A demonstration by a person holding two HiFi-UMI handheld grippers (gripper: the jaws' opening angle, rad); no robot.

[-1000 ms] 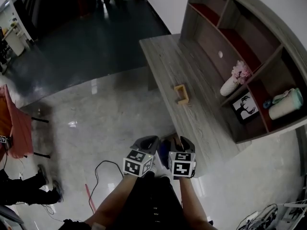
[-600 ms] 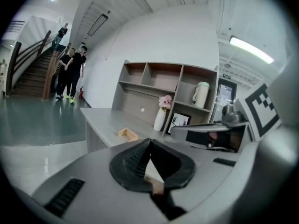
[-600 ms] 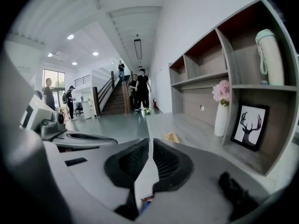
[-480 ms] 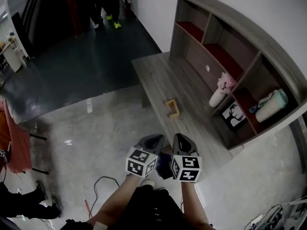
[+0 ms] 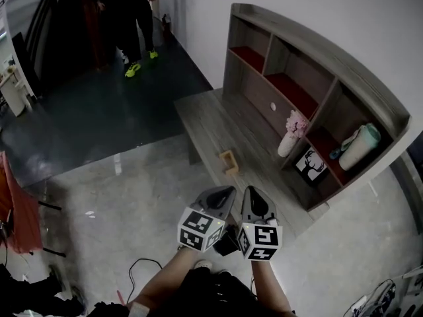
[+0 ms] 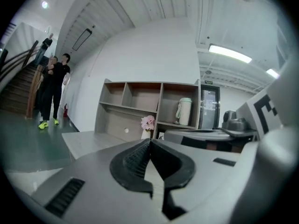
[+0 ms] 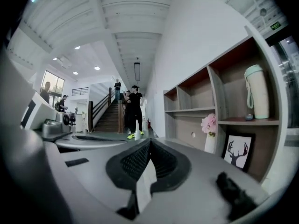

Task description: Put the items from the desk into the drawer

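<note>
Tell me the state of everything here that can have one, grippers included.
Left gripper: shut, empty.
Right gripper: jaws just closed together, empty.
Drawer front: shut.
Wooden block: on the desk, untouched.
Vase: upright, holding pink flowers.
Bottle: upright, lid on.
Deer picture: standing upright.

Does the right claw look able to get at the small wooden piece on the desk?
Probably yes: nothing stands between the right claw and the wooden piece, though its shut jaws must open first.

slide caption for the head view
Left gripper and right gripper, both shut, side by side before the wooden desk
</note>
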